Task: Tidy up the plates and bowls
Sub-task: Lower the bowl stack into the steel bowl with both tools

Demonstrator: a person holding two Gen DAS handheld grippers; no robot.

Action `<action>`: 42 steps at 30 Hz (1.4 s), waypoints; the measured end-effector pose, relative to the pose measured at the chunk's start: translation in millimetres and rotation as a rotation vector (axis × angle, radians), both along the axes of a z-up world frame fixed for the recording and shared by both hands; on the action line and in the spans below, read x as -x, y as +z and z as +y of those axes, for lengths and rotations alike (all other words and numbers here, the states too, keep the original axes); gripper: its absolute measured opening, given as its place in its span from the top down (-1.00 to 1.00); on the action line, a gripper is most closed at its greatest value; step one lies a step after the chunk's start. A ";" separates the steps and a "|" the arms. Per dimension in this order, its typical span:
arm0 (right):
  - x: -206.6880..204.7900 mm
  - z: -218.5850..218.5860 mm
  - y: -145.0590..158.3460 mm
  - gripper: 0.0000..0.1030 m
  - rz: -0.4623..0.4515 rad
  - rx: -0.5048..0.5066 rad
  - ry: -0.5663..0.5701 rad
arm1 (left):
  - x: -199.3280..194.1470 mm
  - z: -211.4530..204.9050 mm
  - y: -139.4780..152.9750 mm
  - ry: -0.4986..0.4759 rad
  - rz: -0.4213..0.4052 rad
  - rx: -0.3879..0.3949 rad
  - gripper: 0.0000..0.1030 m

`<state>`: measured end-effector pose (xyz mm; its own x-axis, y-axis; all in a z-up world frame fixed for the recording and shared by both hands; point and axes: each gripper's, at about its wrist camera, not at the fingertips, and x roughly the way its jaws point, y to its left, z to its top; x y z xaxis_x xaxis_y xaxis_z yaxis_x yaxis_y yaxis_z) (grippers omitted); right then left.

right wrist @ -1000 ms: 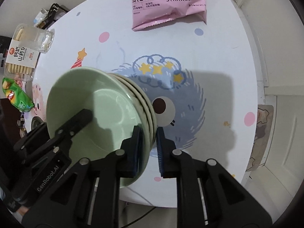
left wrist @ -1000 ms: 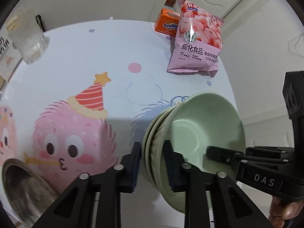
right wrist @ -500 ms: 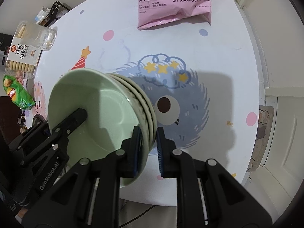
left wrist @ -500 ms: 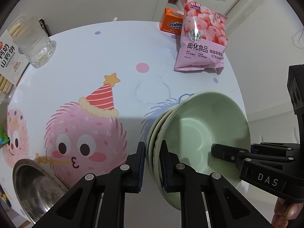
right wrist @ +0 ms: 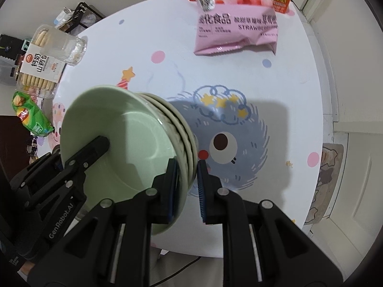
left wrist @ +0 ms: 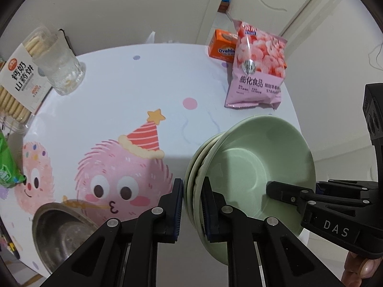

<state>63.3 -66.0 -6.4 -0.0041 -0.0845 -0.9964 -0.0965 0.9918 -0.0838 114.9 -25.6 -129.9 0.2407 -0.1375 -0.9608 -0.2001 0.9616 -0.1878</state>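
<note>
Cartoon-print tablecloth (left wrist: 115,100) has dropped away: you've lifted the green plate stack (left wrist: 261,167) clear, left gripper (left wrist: 192,205) and right gripper (right wrist: 187,181) each pinching opposite rims. Carry on to placement.

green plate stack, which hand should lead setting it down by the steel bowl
Left, probably. The left gripper clamps the stacked green plates on the rim nearest the round steel bowl; the right gripper clamps the opposite rim, farther from it.
</note>
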 end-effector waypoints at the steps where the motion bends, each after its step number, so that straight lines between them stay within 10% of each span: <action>1: -0.1 3.9 2.6 0.63 -0.006 -0.002 0.006 | 0.4 1.4 3.5 0.002 -0.004 -0.004 0.73; 21: 11.8 118.7 30.1 0.63 -0.042 -0.062 0.236 | 58.3 82.4 79.0 0.178 -0.078 -0.113 0.73; 42: 60.0 218.9 -9.9 0.63 0.068 -0.084 0.423 | 146.4 155.0 81.5 0.334 -0.001 -0.147 0.73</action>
<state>3.4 152.9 -16.3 -0.0527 -0.0116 -0.9985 -0.4980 0.8670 0.0162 -31.5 129.3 -48.5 0.2500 0.0884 -0.9642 -0.5076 0.8600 -0.0528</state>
